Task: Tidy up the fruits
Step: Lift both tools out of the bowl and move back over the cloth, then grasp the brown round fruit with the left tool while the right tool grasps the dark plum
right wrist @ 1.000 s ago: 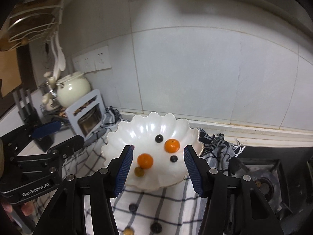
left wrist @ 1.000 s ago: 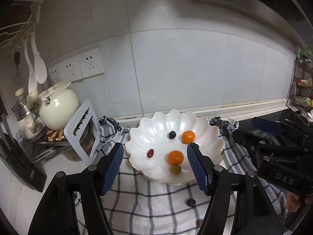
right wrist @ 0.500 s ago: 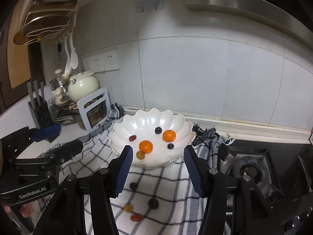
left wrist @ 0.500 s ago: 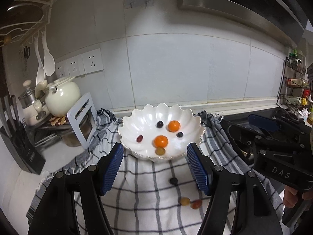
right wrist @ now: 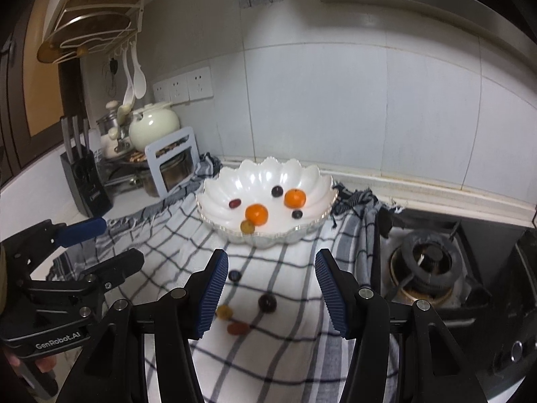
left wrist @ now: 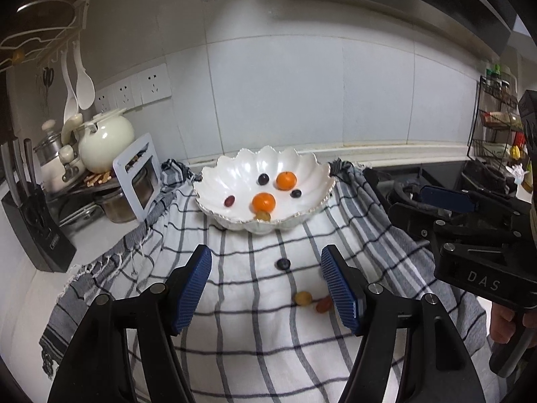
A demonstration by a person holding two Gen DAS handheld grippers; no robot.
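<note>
Both my left gripper (left wrist: 266, 288) and right gripper (right wrist: 272, 294) hang spread wide, holding nothing. Four small fruits lie on the checked cloth (left wrist: 235, 319) just in front of the white bowl (left wrist: 214, 184), which holds six more.

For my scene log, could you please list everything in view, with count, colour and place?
Bowl: one, white, scalloped, at the back of the cloth.
Oranges: two, orange, in the bowl.
Small fruits in the bowl: four; two dark, one red, one yellow-green.
Loose fruits on the cloth: four; two dark, one yellow, one red, in front of the bowl.
Cloth: one, white with dark checks, on the counter.
Teapot: one, cream, left rear.
Knife block: one, black, far left.
Gas burner: one, black, right.
Wall sockets: a row, white, on the tiles.
Left gripper: one, blue pads, open.
Right gripper: one, blue pads, open.
</note>
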